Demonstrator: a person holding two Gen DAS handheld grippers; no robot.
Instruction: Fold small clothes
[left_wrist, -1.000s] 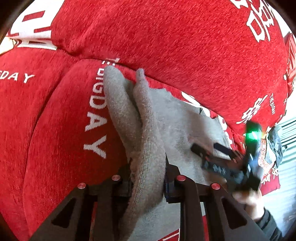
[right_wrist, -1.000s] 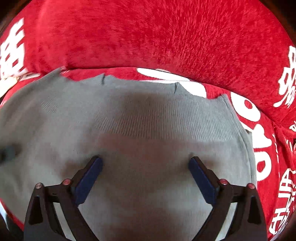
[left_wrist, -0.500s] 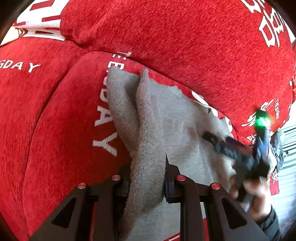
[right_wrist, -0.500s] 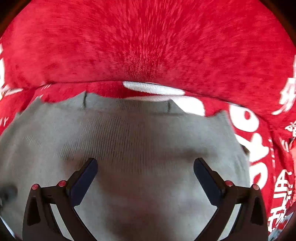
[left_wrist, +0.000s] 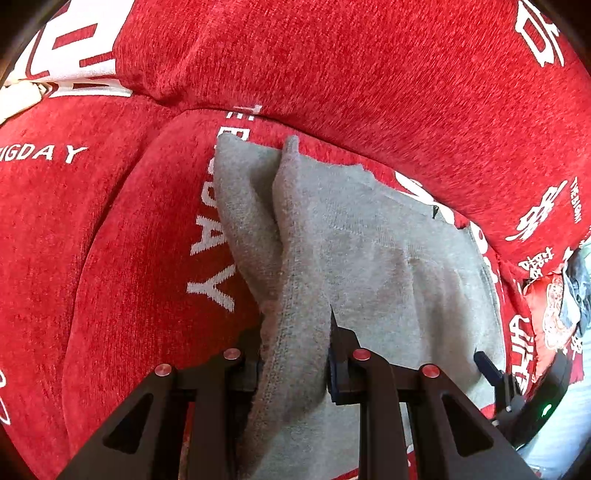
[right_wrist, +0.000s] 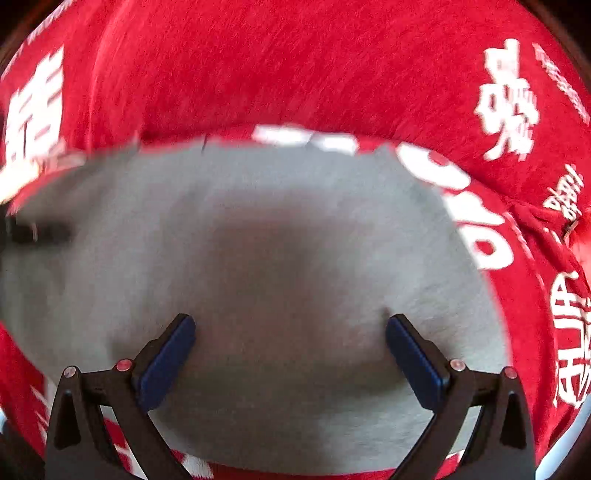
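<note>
Left gripper (left_wrist: 295, 354): jaws clamped on a raised edge of the grey knit garment (left_wrist: 388, 258), lifting it, likely for folding. Right gripper (right_wrist: 290, 354): jaws spread wide, empty, just above the garment's flat middle. Beyond both jaws: red sofa cushion (left_wrist: 129, 277).
</note>
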